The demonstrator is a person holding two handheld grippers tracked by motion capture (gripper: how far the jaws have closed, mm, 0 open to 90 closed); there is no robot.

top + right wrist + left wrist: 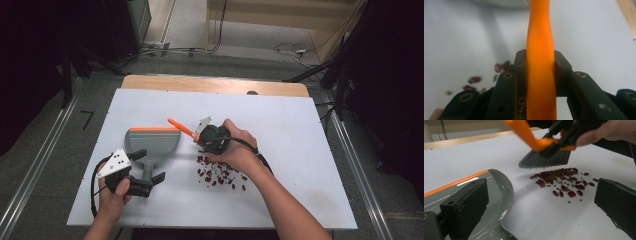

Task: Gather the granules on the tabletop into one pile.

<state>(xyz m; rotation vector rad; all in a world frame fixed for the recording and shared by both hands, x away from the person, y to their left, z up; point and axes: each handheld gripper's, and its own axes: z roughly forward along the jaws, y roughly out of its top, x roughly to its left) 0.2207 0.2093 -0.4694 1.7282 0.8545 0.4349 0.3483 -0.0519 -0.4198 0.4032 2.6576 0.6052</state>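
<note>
A grey dustpan (152,142) with an orange front strip lies on the white board, its handle towards me. My left gripper (148,166) stands open astride that handle. In the left gripper view its wide-apart pads (469,205) touch nothing, with the pan (505,185) under the left one. My right gripper (205,134) is shut on the orange handle (540,32) of a small brush (180,126). The grey bristles (544,160) hang just above a scatter of dark red beans (220,175) mixed with small green ones (561,181), to the right of the pan.
The white board (300,150) covers a wooden table whose bare strip (215,84) shows at the far edge. Metal rails (45,150) run along the floor on both sides. Cables lie on the floor beyond the table.
</note>
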